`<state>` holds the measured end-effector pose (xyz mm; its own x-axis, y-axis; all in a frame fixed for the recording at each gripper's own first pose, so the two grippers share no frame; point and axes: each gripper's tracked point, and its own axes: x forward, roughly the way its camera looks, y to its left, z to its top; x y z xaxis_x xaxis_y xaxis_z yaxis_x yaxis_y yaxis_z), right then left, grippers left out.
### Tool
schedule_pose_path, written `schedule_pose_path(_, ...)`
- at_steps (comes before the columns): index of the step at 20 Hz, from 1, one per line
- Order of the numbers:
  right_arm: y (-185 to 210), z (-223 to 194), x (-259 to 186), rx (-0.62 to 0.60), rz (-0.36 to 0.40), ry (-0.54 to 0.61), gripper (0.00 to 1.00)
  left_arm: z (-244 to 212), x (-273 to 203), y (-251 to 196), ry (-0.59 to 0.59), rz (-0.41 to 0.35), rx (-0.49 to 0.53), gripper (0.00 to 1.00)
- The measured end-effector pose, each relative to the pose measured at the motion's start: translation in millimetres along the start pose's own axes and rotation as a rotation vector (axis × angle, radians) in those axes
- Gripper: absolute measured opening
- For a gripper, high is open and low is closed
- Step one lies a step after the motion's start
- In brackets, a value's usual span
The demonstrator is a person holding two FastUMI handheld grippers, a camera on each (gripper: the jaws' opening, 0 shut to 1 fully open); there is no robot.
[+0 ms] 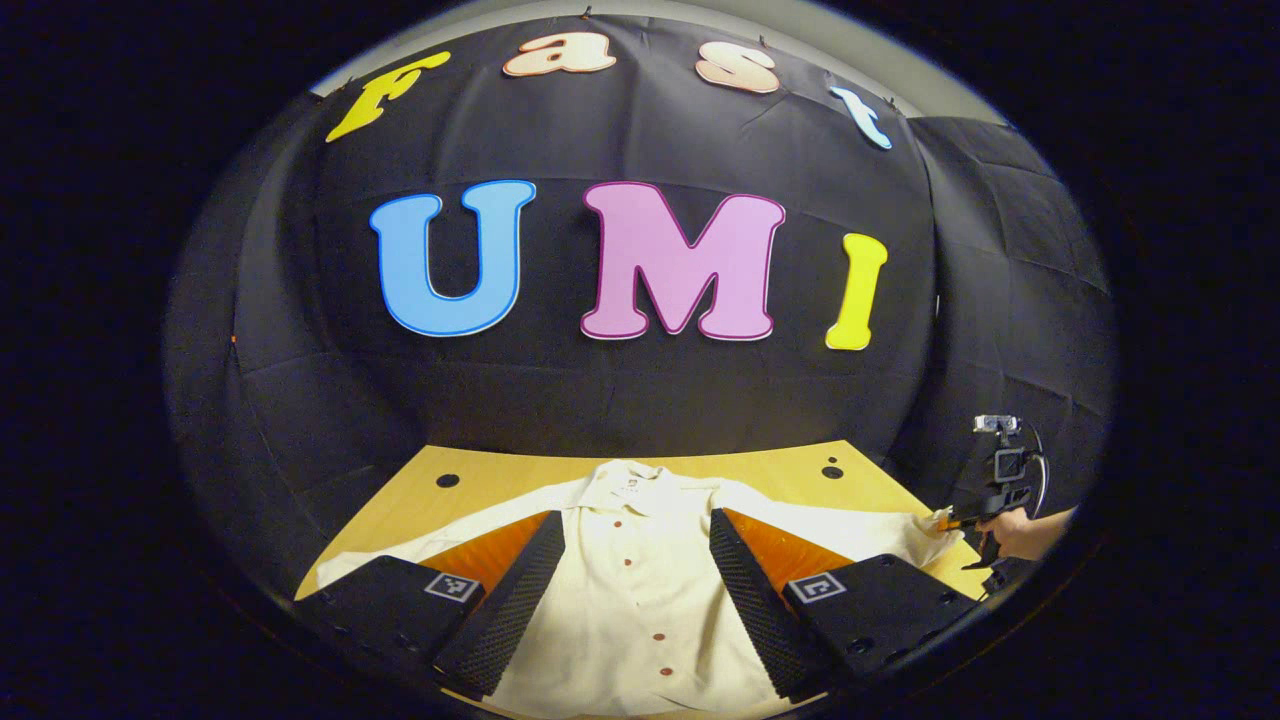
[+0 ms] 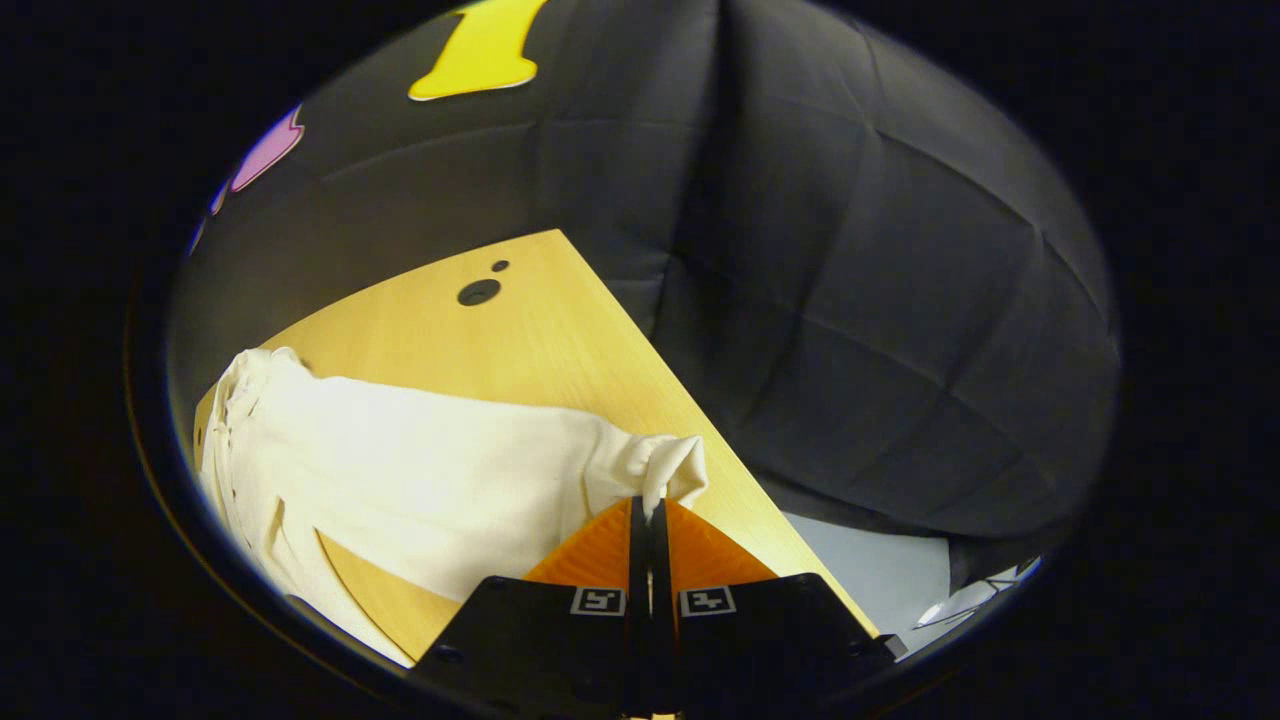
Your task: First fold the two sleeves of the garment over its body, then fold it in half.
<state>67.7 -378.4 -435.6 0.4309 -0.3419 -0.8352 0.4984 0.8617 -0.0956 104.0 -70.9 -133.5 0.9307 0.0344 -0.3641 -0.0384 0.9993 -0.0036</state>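
A cream button-up shirt [image 1: 640, 590] lies face up on the wooden table [image 1: 480, 475], collar toward the far wall and both sleeves spread out sideways. My left gripper [image 1: 637, 520] hovers open above the shirt's chest, with nothing between its fingers. At the far right of the left gripper view, a hand holds my right gripper [image 1: 955, 521] at the tip of the shirt's right sleeve [image 1: 850, 530]. In the right gripper view, that gripper [image 2: 650, 508] is shut on the bunched cuff [image 2: 665, 462], and the sleeve [image 2: 440, 470] stretches away to the left across the table [image 2: 540, 340].
The table has round holes near its back corners [image 1: 447, 480] [image 1: 832, 471] [image 2: 478, 292]. Its right edge runs close beside the held cuff, with pale floor [image 2: 880, 575] below. Black cloth walls close in the back and sides.
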Motion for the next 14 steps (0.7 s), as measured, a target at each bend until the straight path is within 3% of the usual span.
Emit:
schedule_pose_path(4,59,43,-33,-0.134,0.075,-0.097,0.05,5,4,41,-0.039,0.036,0.105,0.95)
schedule_pose_path(9,176,87,-85,-0.248,0.245,-0.189,0.05,-2,7,90,-0.038,0.071,0.022,0.94)
schedule_pose_path(14,320,99,-134,-0.361,0.432,-0.244,0.05,-17,5,146,-0.027,0.143,-0.003,0.94)
